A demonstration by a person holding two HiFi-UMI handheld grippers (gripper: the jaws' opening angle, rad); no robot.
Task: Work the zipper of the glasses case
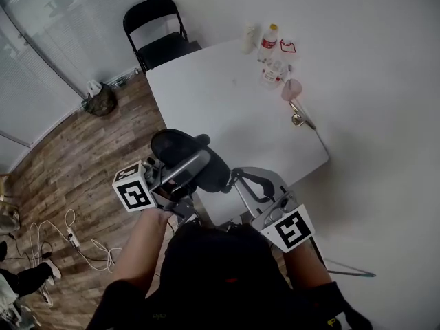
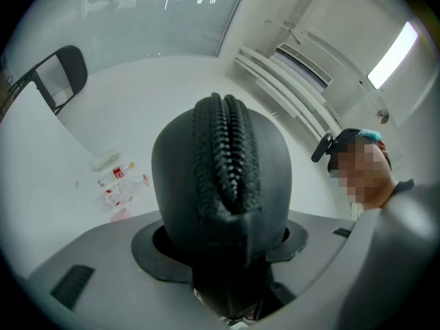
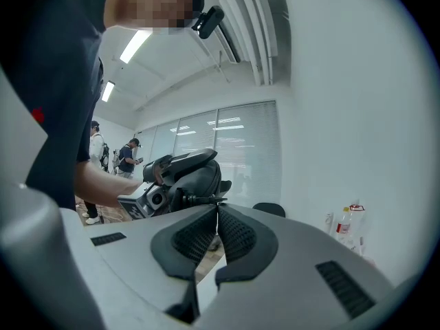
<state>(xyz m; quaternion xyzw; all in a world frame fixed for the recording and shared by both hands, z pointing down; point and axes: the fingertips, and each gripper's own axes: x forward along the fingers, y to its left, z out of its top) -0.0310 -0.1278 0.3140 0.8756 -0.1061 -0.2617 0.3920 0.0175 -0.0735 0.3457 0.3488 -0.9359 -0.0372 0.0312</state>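
Left gripper [image 1: 180,170] clamped on black glasses case [image 2: 220,205], zipper [image 2: 227,150] facing its camera. Right gripper [image 3: 216,215] jaws together, seemingly pinching the zipper pull [image 3: 196,199].

a black oval zippered glasses case [image 1: 187,155] sits between the jaws of the left gripper [image 1: 196,165], above the near edge of a white rectangular table [image 1: 227,102]. to its right, the right gripper [image 1: 238,176] pinches the case's thin metal zipper pull [image 3: 199,200]. clear plastic bottles [image 1: 271,57] stand at the table's far right edge. a black folding chair [image 1: 158,29] stands behind the table, probably just clear of it.
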